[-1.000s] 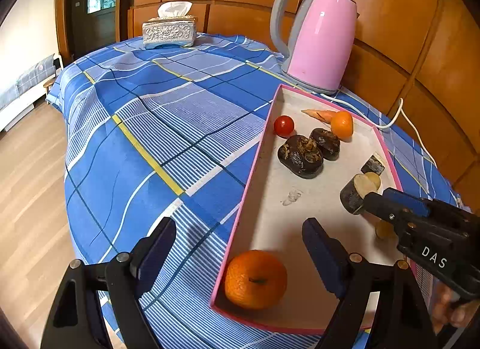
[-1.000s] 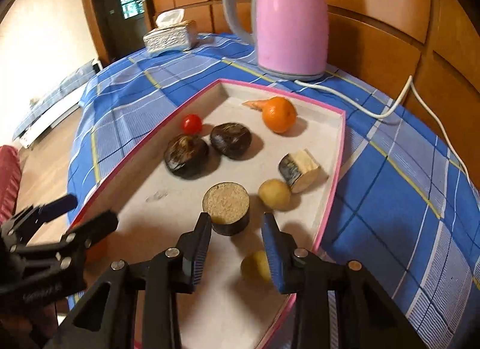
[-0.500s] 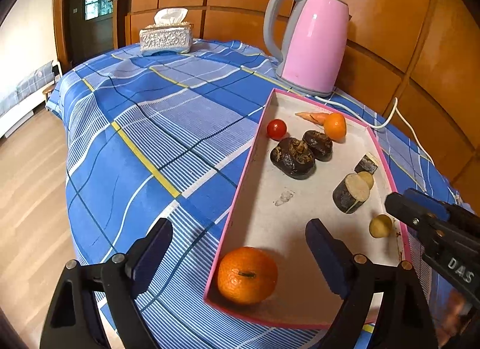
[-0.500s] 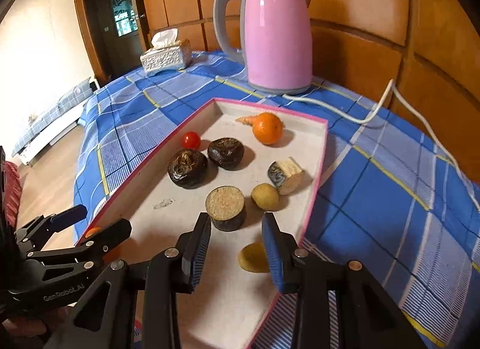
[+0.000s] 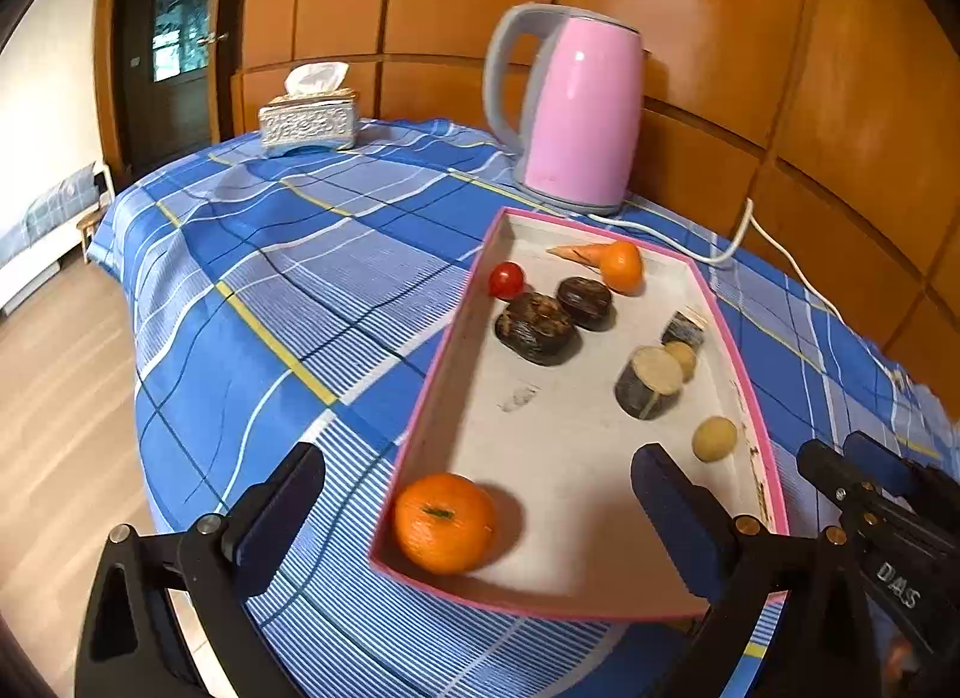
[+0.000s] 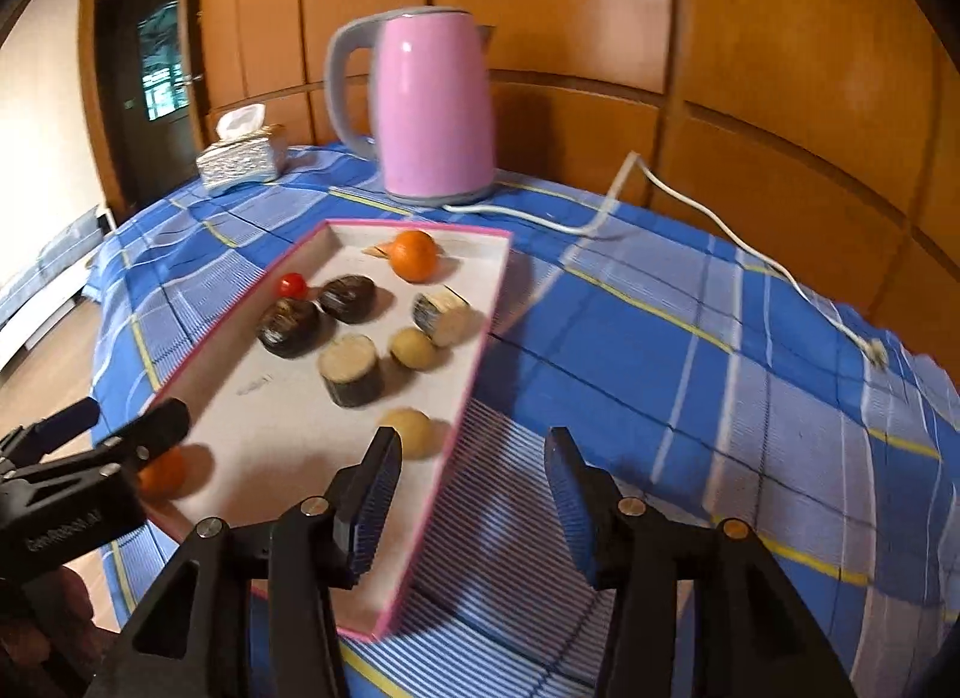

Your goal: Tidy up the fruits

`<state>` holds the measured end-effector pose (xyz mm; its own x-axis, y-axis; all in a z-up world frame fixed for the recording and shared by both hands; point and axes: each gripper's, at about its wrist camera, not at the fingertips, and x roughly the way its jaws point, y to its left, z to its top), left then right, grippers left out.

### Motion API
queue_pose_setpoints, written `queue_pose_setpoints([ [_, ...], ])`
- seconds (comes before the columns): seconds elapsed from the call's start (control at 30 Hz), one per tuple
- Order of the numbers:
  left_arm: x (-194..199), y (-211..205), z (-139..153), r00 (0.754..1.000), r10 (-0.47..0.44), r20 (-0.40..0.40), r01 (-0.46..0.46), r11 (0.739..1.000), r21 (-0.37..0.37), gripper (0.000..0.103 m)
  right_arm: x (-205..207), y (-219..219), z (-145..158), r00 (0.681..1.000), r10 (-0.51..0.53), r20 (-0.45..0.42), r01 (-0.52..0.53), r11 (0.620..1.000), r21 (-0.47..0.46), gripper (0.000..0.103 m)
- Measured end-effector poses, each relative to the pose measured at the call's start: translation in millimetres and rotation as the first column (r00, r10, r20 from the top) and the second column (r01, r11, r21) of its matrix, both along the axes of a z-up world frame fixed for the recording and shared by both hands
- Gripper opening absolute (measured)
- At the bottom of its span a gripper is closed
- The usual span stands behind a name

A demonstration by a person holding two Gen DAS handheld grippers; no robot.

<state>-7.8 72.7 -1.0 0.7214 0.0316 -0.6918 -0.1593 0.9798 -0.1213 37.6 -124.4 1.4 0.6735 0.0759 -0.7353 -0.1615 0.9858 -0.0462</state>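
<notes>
Keeping both the left gripper and right gripper, jaws just widened and empty, clear of the tray avoids nudging the orange.

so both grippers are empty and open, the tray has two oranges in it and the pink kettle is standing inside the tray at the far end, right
Not quite. The pink kettle stands outside the tray, on the blue checked cloth just beyond its far end, as the left wrist view shows. The rest holds: the left gripper and right gripper are open and empty, and two oranges, the near orange and the far orange, lie in the tray.
</notes>
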Motion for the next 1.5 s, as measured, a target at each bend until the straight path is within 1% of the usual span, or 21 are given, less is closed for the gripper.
queue_pose_setpoints([
  [0.1,-0.4,-6.3,1.5,1.000,-0.024,0.000,0.024,1.000,0.010,0.103,-4.2,-6.3,-1.6,1.000,-0.026,0.002,0.026,1.000,-0.009,0.050],
  [0.2,-0.8,-8.5,3.4,1.000,-0.026,0.008,0.026,0.999,0.022,0.103,-4.8,-10.5,-1.4,0.999,-0.043,0.002,0.043,0.999,-0.007,0.051],
  [0.3,-1.2,-10.0,4.0,1.000,-0.020,0.008,0.020,0.999,0.037,0.103,-5.3,-11.3,-1.3,0.999,-0.044,0.002,0.044,0.999,-0.008,0.051],
  [0.43,-1.1,-9.2,5.2,1.000,-0.014,0.014,0.013,1.000,0.027,0.103,-6.4,-10.3,-2.8,0.999,-0.041,-0.001,0.041,0.999,-0.010,0.051],
  [0.53,-2.2,-11.0,8.4,1.000,0.003,0.029,-0.004,0.999,0.051,0.103,-6.6,-9.7,-2.8,0.999,-0.040,0.000,0.040,0.999,-0.014,0.051],
  [1.0,-3.3,-8.6,11.4,0.999,0.033,0.040,-0.036,0.998,0.057,0.103,-7.1,-9.5,-1.8,0.999,-0.037,0.005,0.037,0.999,-0.017,0.051],
  [1.3,-2.6,-7.3,10.5,0.999,0.036,0.035,-0.037,0.998,0.054,0.103,-7.5,-8.8,-1.1,0.999,-0.032,0.007,0.032,0.999,-0.019,0.051],
  [1.5,-4.7,-6.4,12.2,0.998,0.029,0.055,-0.032,0.998,0.052,0.103,-7.1,-8.9,-1.8,0.999,-0.031,0.004,0.031,0.999,-0.019,0.051],
])
